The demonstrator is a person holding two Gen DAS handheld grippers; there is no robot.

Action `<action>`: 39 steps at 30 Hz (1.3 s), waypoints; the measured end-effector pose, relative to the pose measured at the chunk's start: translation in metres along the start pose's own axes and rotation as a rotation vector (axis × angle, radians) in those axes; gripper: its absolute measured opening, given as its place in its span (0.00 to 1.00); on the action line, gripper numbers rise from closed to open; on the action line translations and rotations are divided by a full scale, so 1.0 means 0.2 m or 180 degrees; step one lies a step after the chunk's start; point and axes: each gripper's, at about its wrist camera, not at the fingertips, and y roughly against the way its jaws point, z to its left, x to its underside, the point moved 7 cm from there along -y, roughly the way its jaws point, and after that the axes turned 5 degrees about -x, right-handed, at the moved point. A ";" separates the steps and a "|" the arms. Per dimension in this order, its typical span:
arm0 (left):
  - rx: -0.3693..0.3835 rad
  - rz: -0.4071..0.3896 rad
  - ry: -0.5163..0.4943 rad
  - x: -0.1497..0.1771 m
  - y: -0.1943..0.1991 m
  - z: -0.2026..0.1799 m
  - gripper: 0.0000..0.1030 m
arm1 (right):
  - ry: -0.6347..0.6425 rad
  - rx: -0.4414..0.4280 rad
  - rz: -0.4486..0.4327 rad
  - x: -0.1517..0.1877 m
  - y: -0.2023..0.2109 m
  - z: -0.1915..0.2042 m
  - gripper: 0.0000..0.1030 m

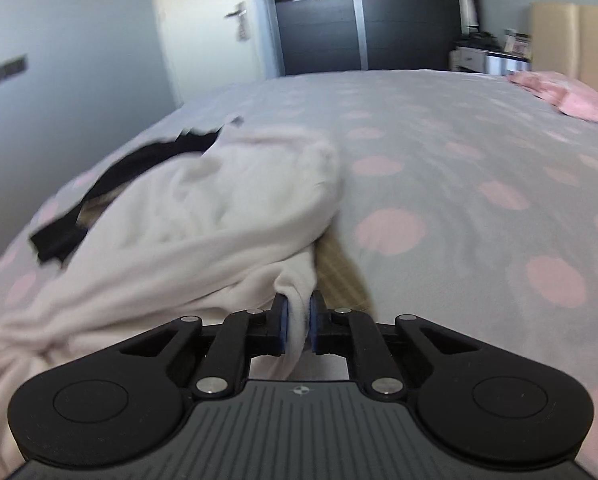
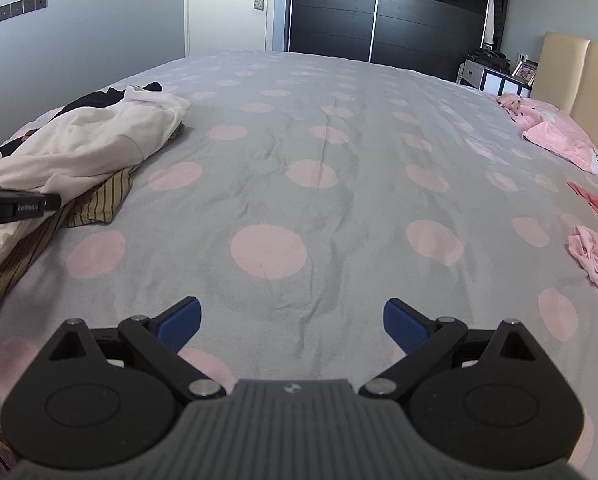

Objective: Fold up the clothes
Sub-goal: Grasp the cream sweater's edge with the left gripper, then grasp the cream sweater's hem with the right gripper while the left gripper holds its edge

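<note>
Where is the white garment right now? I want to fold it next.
The white garment lies on the left of the bed, atop a striped garment; the left hand-held gripper pinches its near edge.

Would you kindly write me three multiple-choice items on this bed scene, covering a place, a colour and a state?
1. Where does the crumpled white garment lie in the right wrist view?
A. far left of the bed
B. bed centre
C. on the pillow

2. What colour are the round dots on the grey bedspread?
A. blue
B. pink
C. yellow

3. How does the left gripper stand?
A. wide open
B. shut on nothing
C. shut on white cloth

Answers:
1 A, it sits at the left edge over a brown striped garment.
2 B, every dot is pale pink.
3 C, white fabric is pinched between its blue pads.
</note>
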 end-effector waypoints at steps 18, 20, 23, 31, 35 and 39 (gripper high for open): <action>0.1636 -0.0200 -0.0339 0.02 0.80 -0.74 0.07 | -0.0129 0.0110 -0.0154 -0.06 0.30 -0.19 0.94; 0.1721 -0.0130 -0.0431 0.06 0.85 -0.83 0.07 | -0.0188 0.0159 -0.0147 -0.04 0.35 -0.24 0.94; 0.1734 0.0060 -0.0528 0.15 0.84 -0.91 0.07 | -0.0266 0.0221 -0.0092 0.00 0.39 -0.33 0.85; 0.1652 0.0200 -0.0683 0.22 0.86 -0.91 0.25 | -0.0350 0.0069 0.0016 0.12 0.45 -0.40 0.73; 0.1515 0.0160 -0.0725 0.18 0.85 -0.82 0.27 | -0.0423 -0.0233 0.0060 0.11 0.44 -0.34 0.64; 0.1286 0.0119 -0.0734 0.12 0.77 -0.67 0.36 | -0.0400 -0.0401 0.0158 0.11 0.40 -0.26 0.54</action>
